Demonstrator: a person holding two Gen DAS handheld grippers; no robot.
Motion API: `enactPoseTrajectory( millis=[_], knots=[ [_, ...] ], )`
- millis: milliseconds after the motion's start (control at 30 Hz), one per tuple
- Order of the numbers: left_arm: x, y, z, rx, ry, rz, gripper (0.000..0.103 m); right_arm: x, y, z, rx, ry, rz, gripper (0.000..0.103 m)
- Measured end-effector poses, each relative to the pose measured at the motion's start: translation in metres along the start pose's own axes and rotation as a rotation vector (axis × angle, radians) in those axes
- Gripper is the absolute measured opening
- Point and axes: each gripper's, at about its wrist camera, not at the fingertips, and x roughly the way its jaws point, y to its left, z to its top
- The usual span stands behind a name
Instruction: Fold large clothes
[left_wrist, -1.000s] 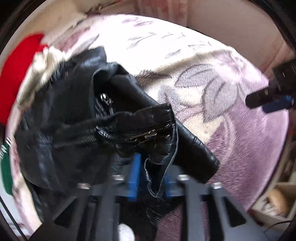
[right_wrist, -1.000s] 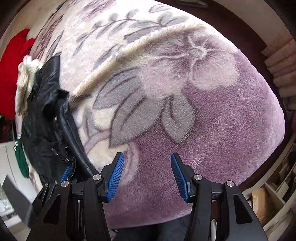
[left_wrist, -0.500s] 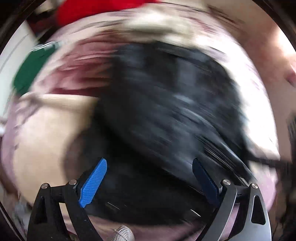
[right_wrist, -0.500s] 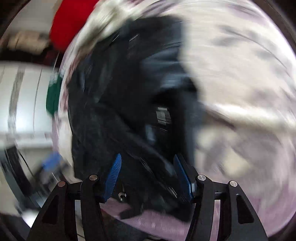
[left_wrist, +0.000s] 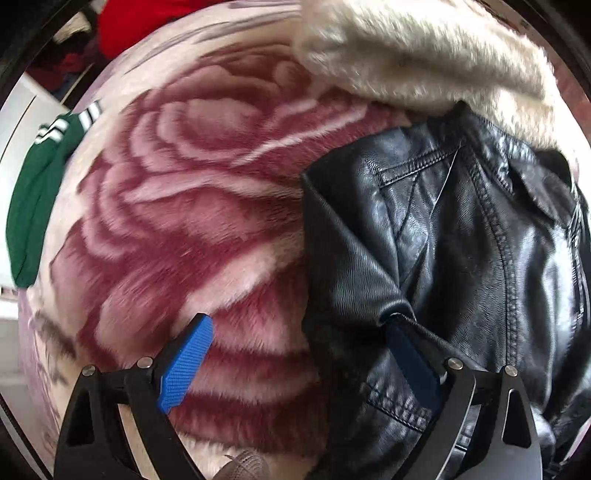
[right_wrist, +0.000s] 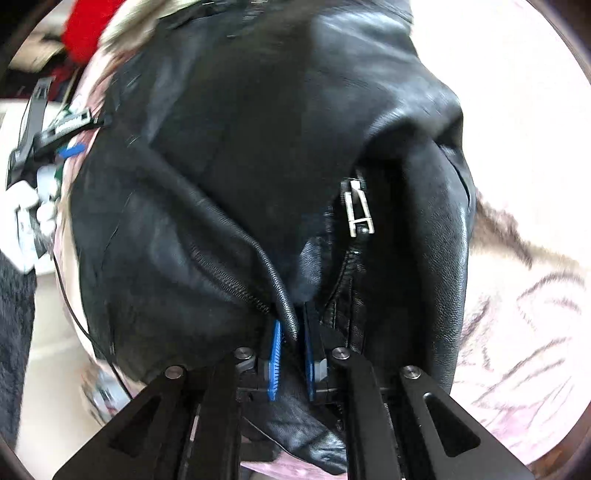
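Your right gripper (right_wrist: 291, 347) is clamped on a piped edge of the black leather jacket (right_wrist: 258, 155), blue pads nearly together w/ the seam pinched between them, bottom centre of the right wrist view. The jacket fills most of that frame; a metal zip pull (right_wrist: 359, 210) hangs right of centre. Your left gripper (left_wrist: 299, 354) is spread wide & holds nothing: its left pad sits over the blanket, its right pad is pressed against a jacket fold at lower right of the left wrist view.

The jacket (left_wrist: 461, 240) lies on a plush blanket (left_wrist: 184, 206) w/ a big dark-pink rose print; in the right wrist view the blanket (right_wrist: 528, 295) looks pale w/ thin dark lines, right side of frame. A cream fluffy fabric (left_wrist: 424, 51) lies along the top, touching the jacket's upper edge. A green garment w/ white stripes (left_wrist: 33, 184) hangs at the left edge. Something red (left_wrist: 147, 18) sits at upper left. Room beyond is blurred; can't tell more.
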Motion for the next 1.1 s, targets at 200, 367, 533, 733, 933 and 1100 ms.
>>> enactPoseTrajectory(
  millis=[200,367,533,733,933,1100],
  knots=[
    [-0.039,0.023,-0.022,-0.034,-0.079,-0.004,0.1,-0.06,-0.011,-0.009,0.195,-0.112,0.02,0.022],
    [-0.08,0.038,-0.06,-0.107,-0.146,-0.034,0.1,-0.076,-0.008,-0.033,0.203,-0.073,0.129,0.022],
    [-0.055,0.02,-0.07,-0.086,-0.12,-0.02,0.1,-0.023,-0.008,-0.037,0.171,-0.046,-0.104,0.019],
    [-0.016,0.018,-0.069,-0.097,-0.077,-0.07,0.101,-0.025,-0.014,-0.029,0.232,-0.029,-0.097,0.019],
    [-0.07,0.041,-0.088,-0.216,-0.137,-0.071,0.101,-0.116,-0.035,-0.015,0.34,-0.209,0.015,0.031],
    [-0.094,0.039,-0.108,-0.251,-0.143,0.0,0.101,-0.111,-0.021,0.051,0.214,-0.295,0.03,0.011]
  ],
)
